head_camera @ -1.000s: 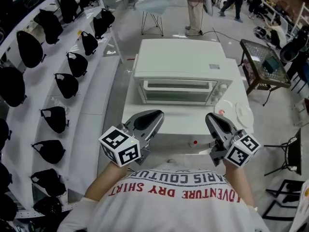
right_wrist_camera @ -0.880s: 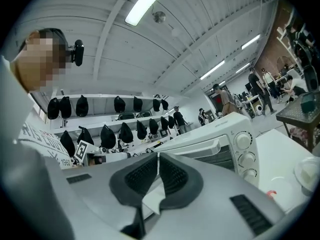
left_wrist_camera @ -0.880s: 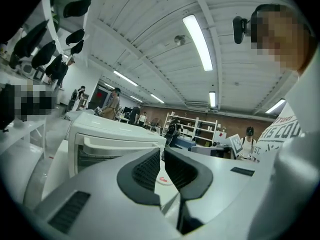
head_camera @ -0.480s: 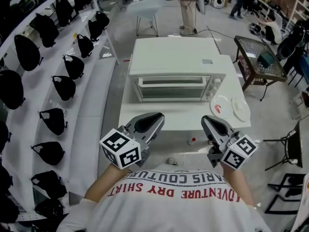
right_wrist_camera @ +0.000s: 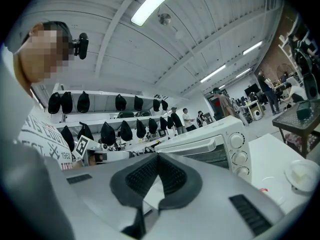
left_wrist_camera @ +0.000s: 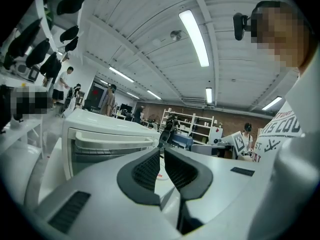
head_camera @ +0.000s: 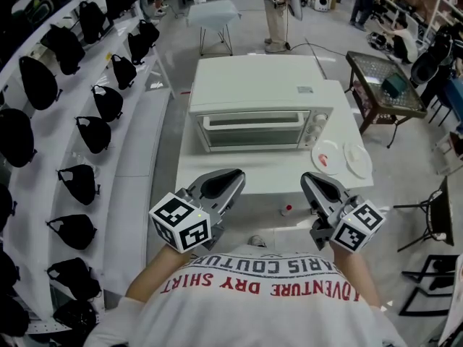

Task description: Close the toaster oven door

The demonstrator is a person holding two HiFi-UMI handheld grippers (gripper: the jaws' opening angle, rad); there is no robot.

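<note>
A white toaster oven point(head_camera: 257, 110) stands at the back of a white table point(head_camera: 217, 181), its glass door point(head_camera: 253, 131) upright against the front, handle along the top. The oven also shows in the left gripper view point(left_wrist_camera: 100, 139) and the right gripper view point(right_wrist_camera: 210, 144). My left gripper point(head_camera: 237, 173) point(left_wrist_camera: 162, 146) hovers off the table's near edge, close to my chest, shut and holding nothing. My right gripper point(head_camera: 307, 177) point(right_wrist_camera: 156, 155) hangs level with it on the right, shut and holding nothing. Both are well short of the oven.
Two small white plates point(head_camera: 325, 156) point(head_camera: 358, 159) lie right of the oven; one carries something red. A small red object point(head_camera: 288, 210) lies below the table's front edge. Shelves of black bags point(head_camera: 94, 129) run along the left. A dark side table point(head_camera: 383, 78) stands right; people stand behind.
The oven and table have slid up and slightly left in the head view. Both grippers stay at about the same spot by my chest.
</note>
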